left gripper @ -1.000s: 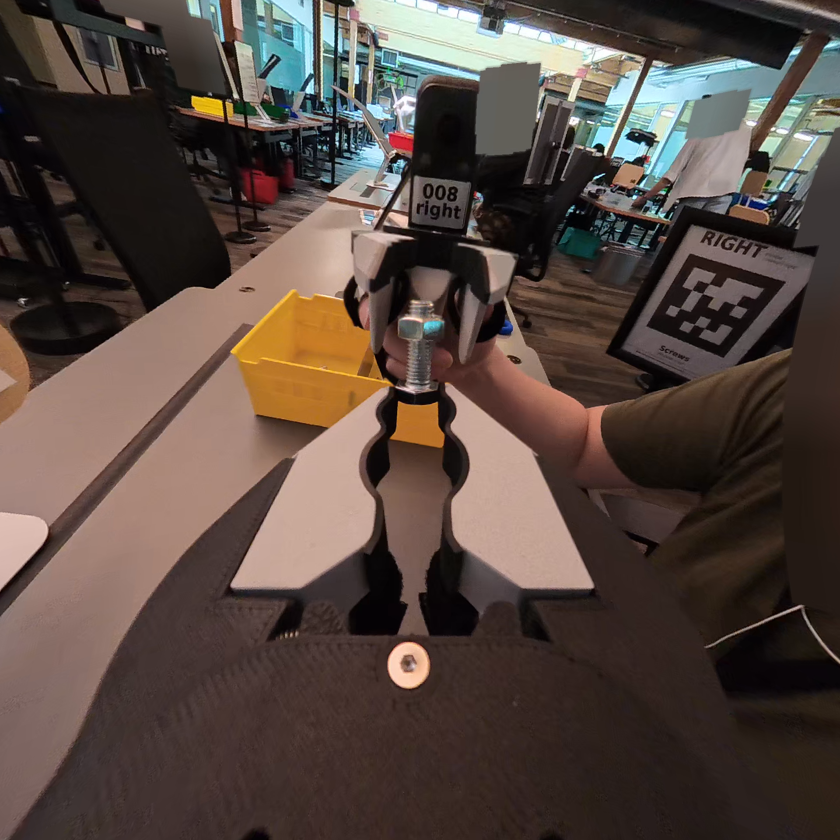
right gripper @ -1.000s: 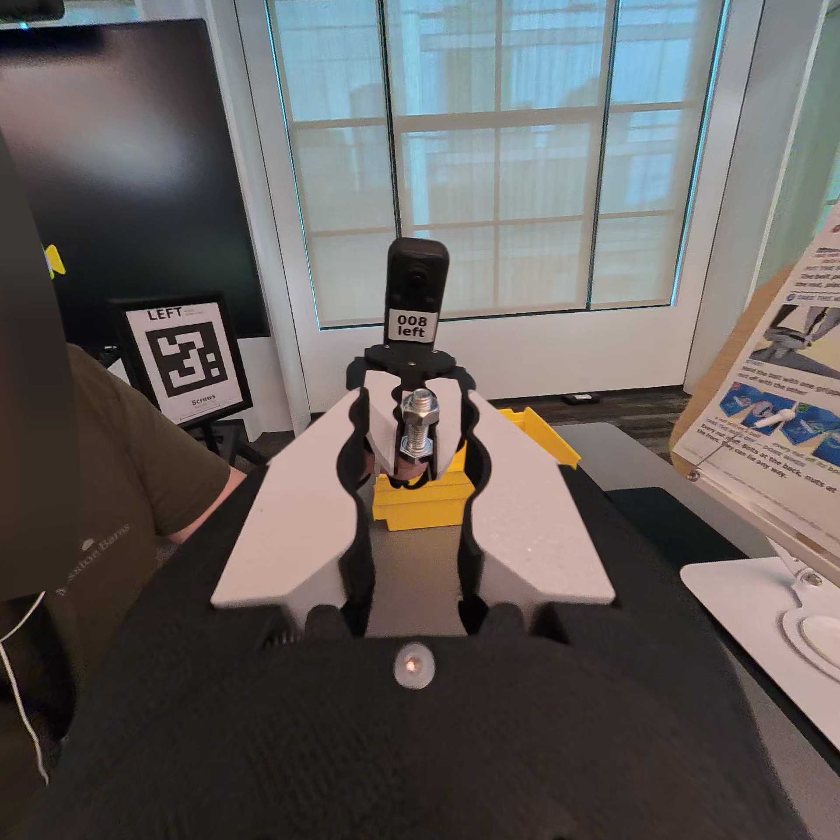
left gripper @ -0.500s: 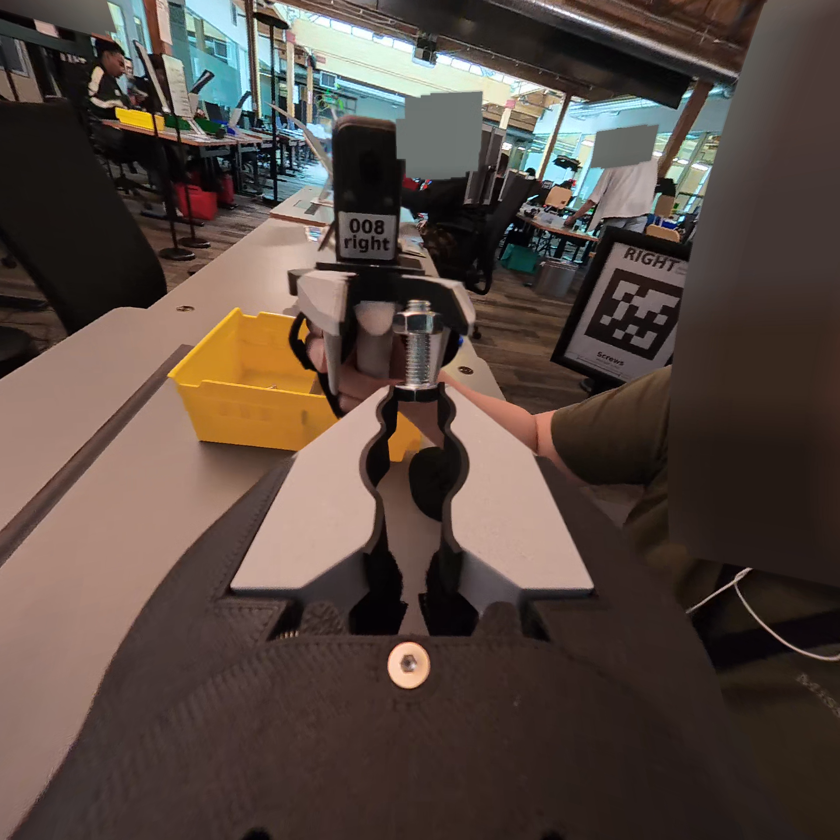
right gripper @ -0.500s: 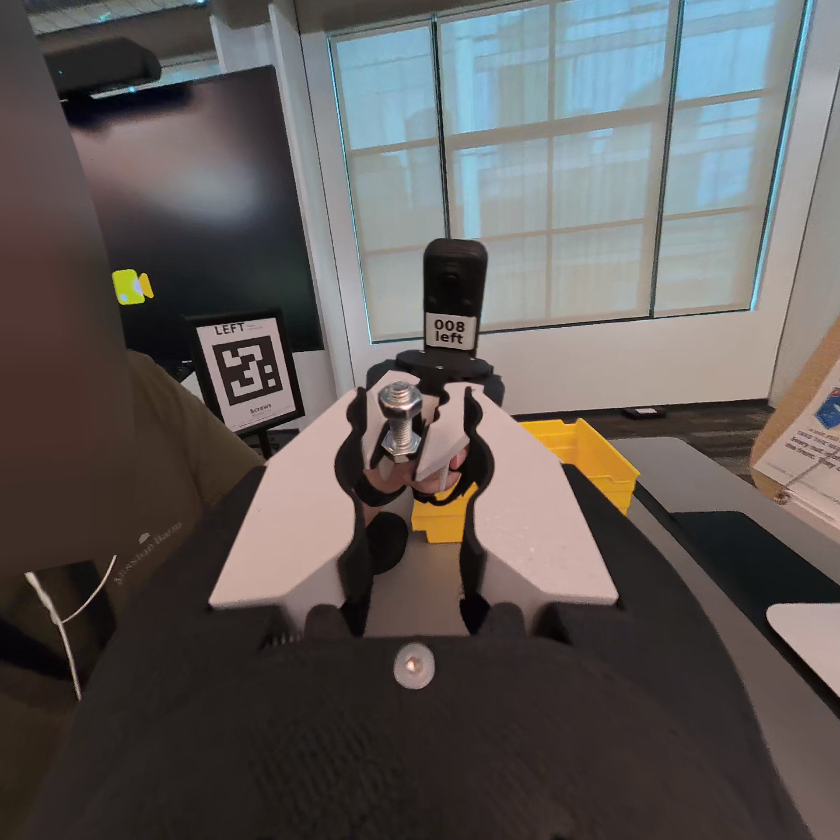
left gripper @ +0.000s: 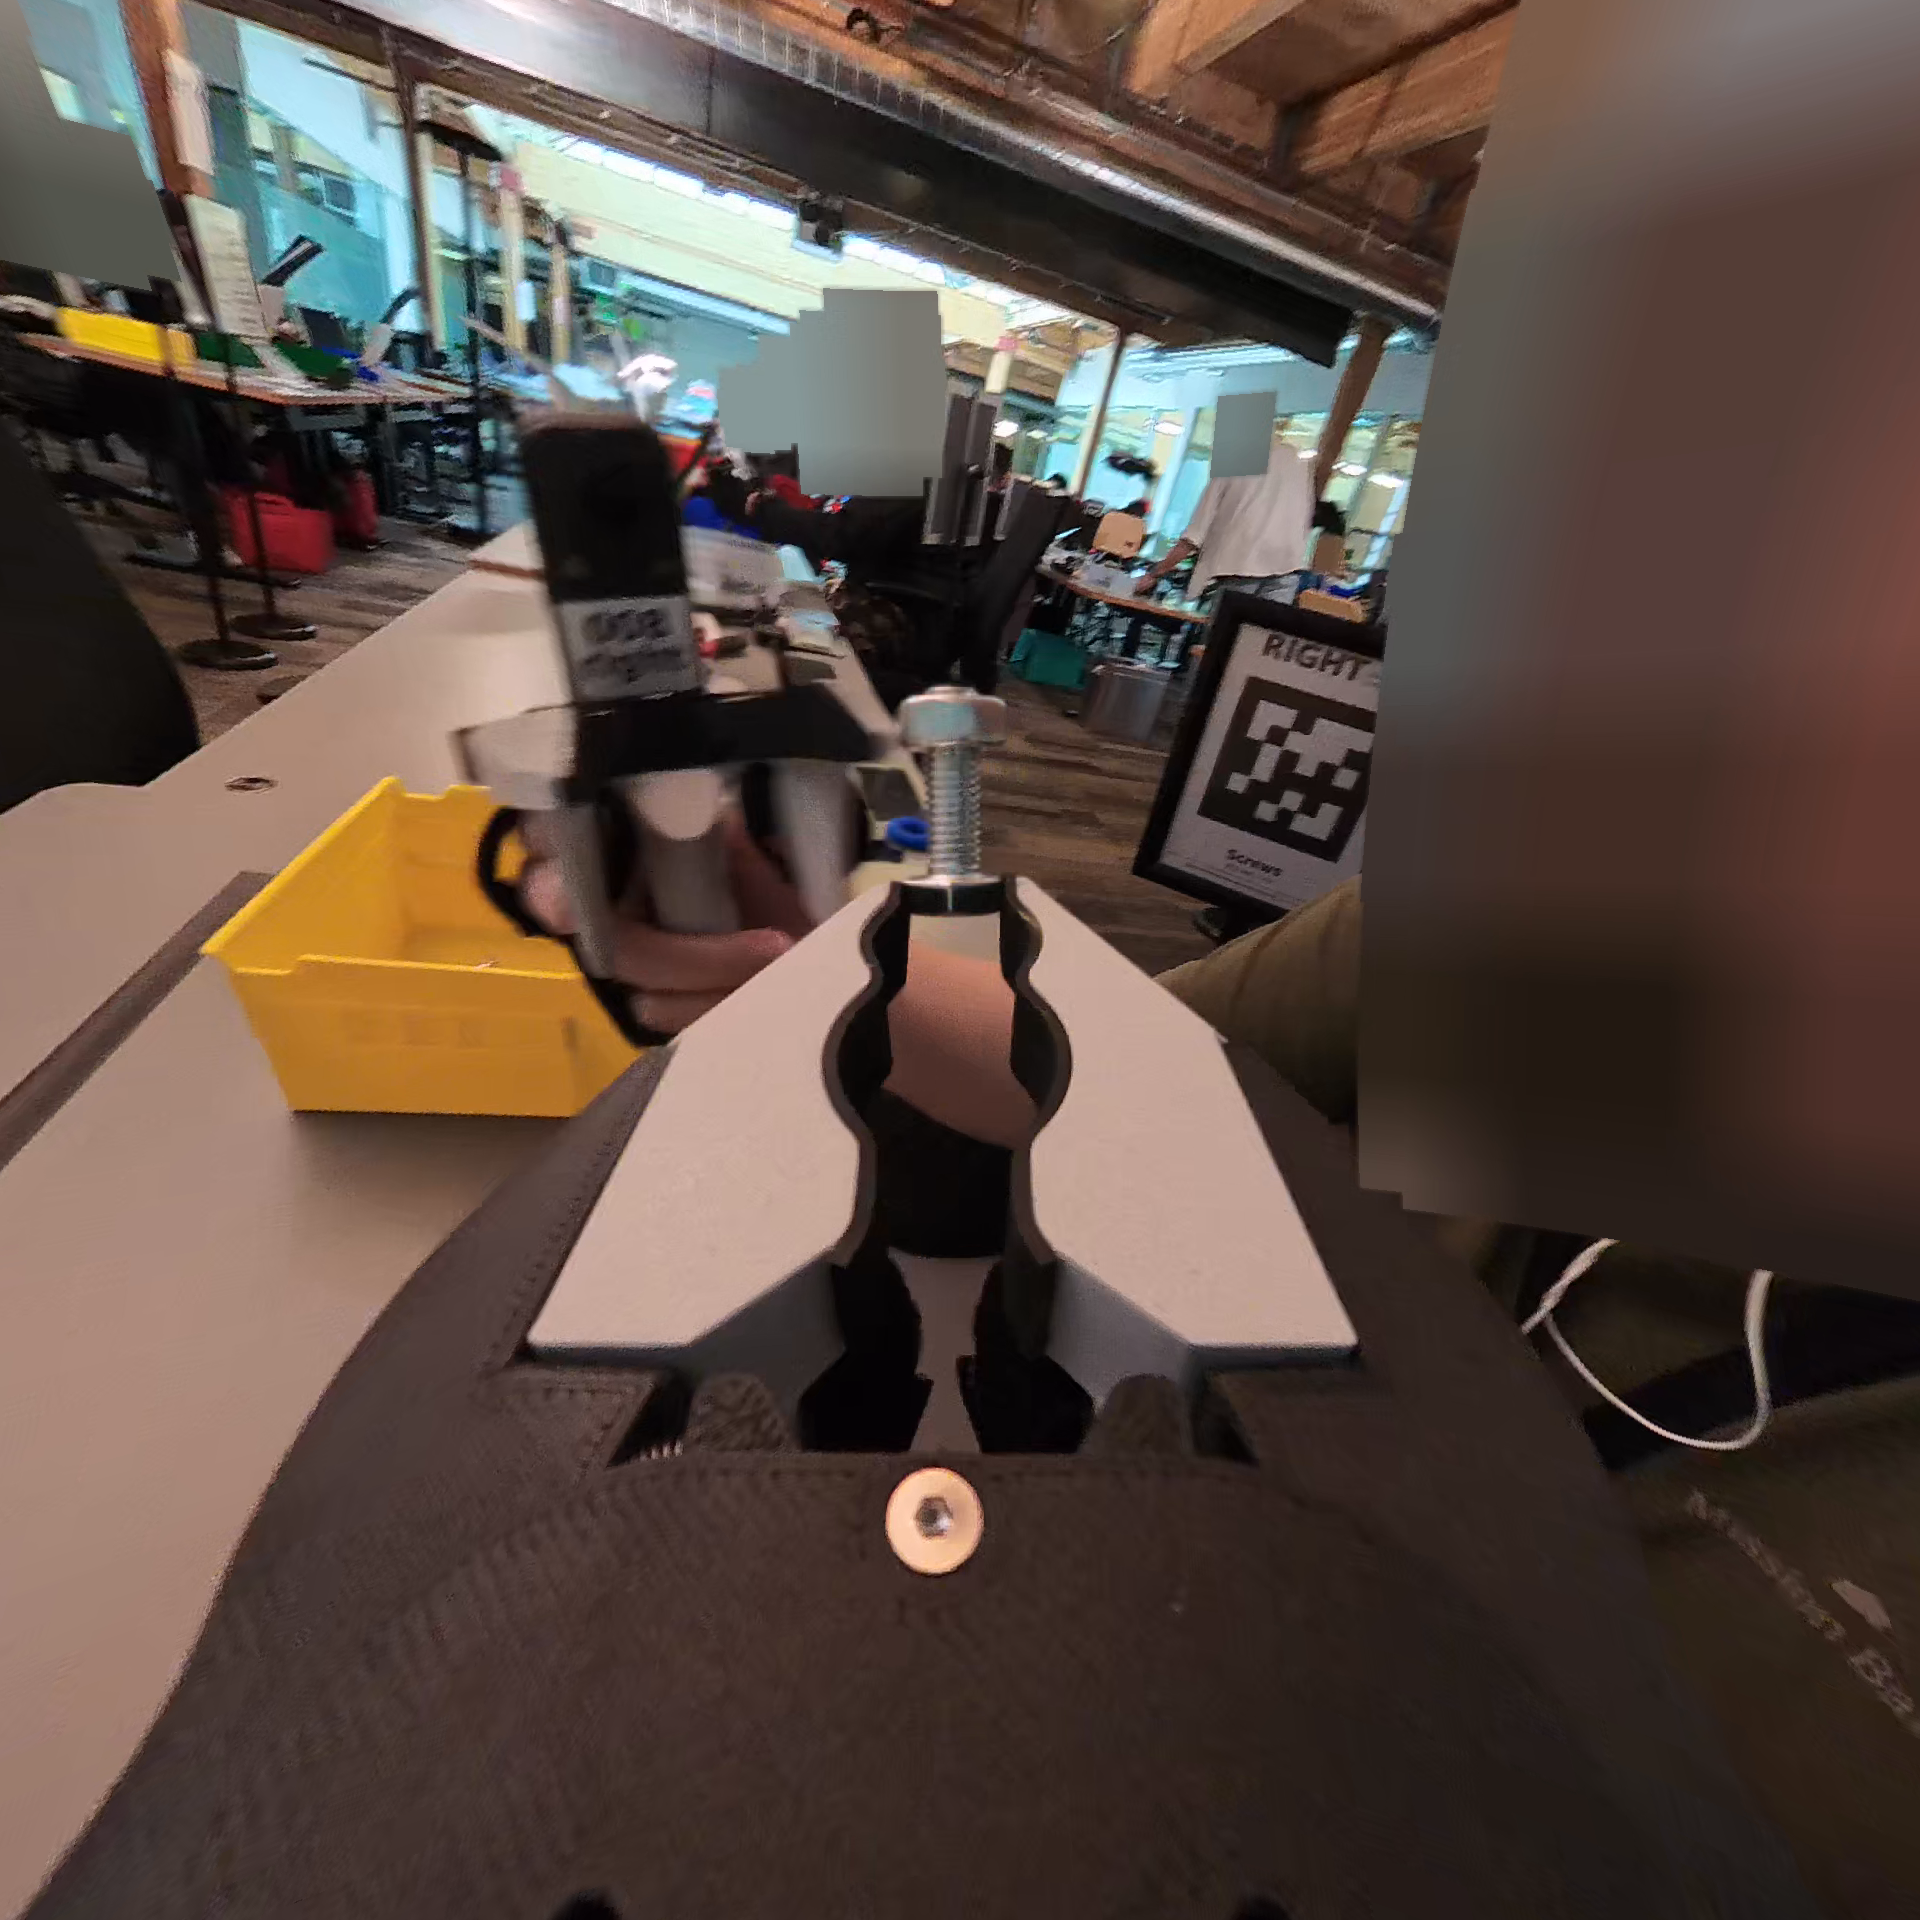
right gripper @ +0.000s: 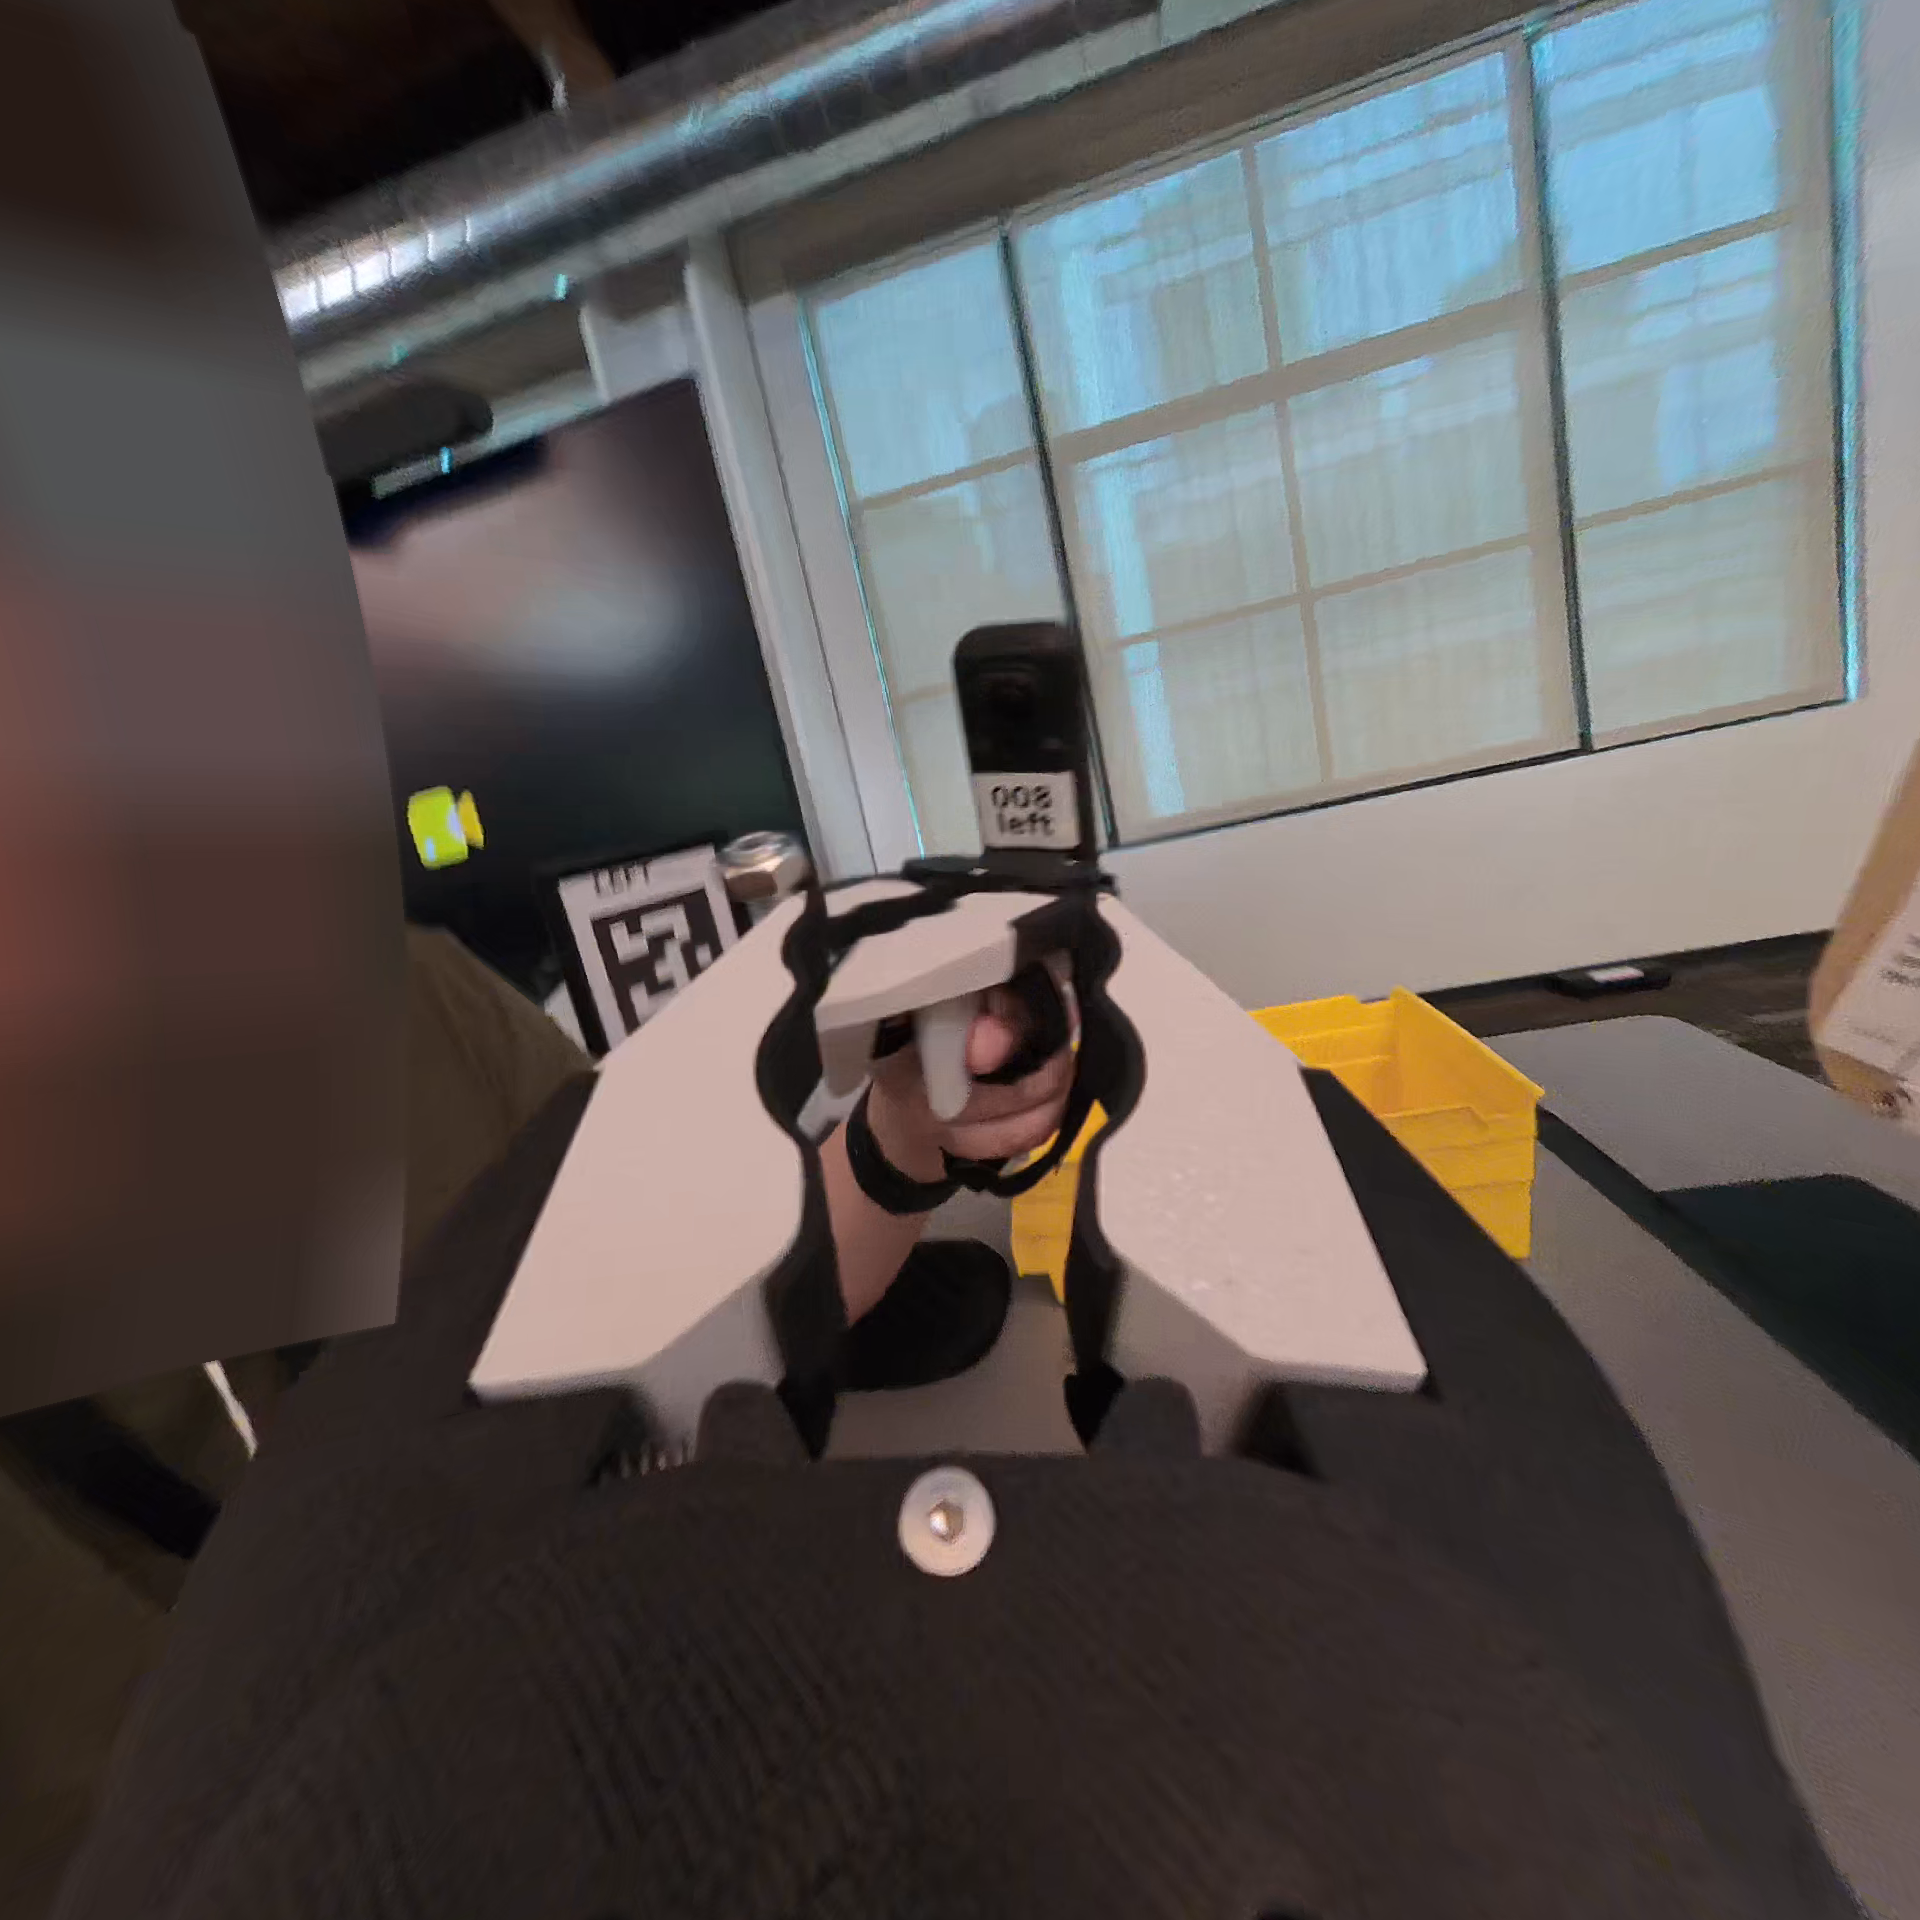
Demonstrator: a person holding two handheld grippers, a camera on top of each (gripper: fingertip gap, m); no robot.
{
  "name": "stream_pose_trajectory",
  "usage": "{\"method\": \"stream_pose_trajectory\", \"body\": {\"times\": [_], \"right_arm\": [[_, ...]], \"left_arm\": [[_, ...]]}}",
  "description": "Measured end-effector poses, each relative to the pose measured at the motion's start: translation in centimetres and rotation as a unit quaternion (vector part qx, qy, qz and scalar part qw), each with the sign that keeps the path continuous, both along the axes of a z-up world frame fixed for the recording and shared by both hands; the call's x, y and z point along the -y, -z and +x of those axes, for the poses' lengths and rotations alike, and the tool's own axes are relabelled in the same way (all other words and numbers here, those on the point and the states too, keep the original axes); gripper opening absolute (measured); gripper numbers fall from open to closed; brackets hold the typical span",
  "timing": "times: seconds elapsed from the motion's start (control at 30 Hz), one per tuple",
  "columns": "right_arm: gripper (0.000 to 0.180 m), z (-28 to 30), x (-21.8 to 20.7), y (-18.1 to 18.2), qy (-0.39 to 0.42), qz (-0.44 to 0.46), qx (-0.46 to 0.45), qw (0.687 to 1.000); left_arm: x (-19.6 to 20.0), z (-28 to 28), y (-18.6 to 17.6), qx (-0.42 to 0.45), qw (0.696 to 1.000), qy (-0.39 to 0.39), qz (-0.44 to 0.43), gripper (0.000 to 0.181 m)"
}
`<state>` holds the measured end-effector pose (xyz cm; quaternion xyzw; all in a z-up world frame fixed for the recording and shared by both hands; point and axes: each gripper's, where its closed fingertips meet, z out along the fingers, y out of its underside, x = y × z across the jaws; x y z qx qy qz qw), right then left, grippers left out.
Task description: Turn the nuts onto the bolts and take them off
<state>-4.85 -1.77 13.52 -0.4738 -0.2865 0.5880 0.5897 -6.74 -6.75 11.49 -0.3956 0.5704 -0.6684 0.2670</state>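
Observation:
My left gripper (left gripper: 951,899) is shut on the head of a silver bolt (left gripper: 954,805) and holds it upright above the table. A silver nut (left gripper: 951,717) sits at the top of its thread. My right gripper (right gripper: 951,904) is open and empty, its fingers (right gripper: 665,1143) spread wide. In the left wrist view it (left gripper: 707,914) is blurred and stands left of the bolt, apart from it. In the right wrist view the nut (right gripper: 764,868) peeks over my left finger, and the rest of the bolt is hidden.
A yellow bin (left gripper: 416,987) stands on the grey table (left gripper: 208,1247); it also shows in the right wrist view (right gripper: 1434,1122). Framed marker signs (left gripper: 1288,769) (right gripper: 655,945) stand beside the person in an olive shirt (left gripper: 1278,987). A cardboard board (right gripper: 1870,935) stands at the right.
My right gripper has come off the nut, moved left of the bolt and opened wider. The left gripper still holds the bolt, and both views have tilted upward.

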Motion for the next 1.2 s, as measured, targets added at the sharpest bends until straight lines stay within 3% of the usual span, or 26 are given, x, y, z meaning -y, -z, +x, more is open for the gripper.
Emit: {"method": "stream_pose_trajectory", "body": {"times": [0.07,0.23,0.4,0.57,0.77,0.93,1.2], "right_arm": [[0.05,0.7,0.3,-0.5,-0.015,-0.005,-0.024,1.0],[0.056,-2.8,2.6,-1.2,-0.01,0.055,0.041,0.998],[0.057,0.5,0.1,-0.2,-0.015,-0.009,-0.017,1.0],[0.058,-2.0,2.5,-1.6,-0.012,0.046,0.024,0.999],[0.055,1.5,-0.3,-0.4,0.001,-0.016,-0.024,1.0],[0.055,-0.6,1.7,-1.2,0.001,0.033,0.025,0.999],[0.05,-1.1,1.6,-1.1,-0.016,0.016,0.016,1.0]], "left_arm": [[0.0,-0.2,-0.3,0.002,1.0,0.005,-0.007,0.016],[-0.6,0.4,0.3,-0.004,1.0,-0.015,-0.003,0.016],[0.5,0.0,-0.4,0.018,0.999,0.023,-0.023,0.016],[-0.7,0.7,0.4,0.011,1.0,-0.015,-0.007,0.016],[0.0,0.4,-0.1,0.026,1.0,0.009,-0.014,0.016],[-0.6,0.6,0.2,0.019,1.0,-0.017,0.003,0.016],[-0.1,1.0,0.3,0.02,1.0,-0.014,-0.004,0.016]]}}
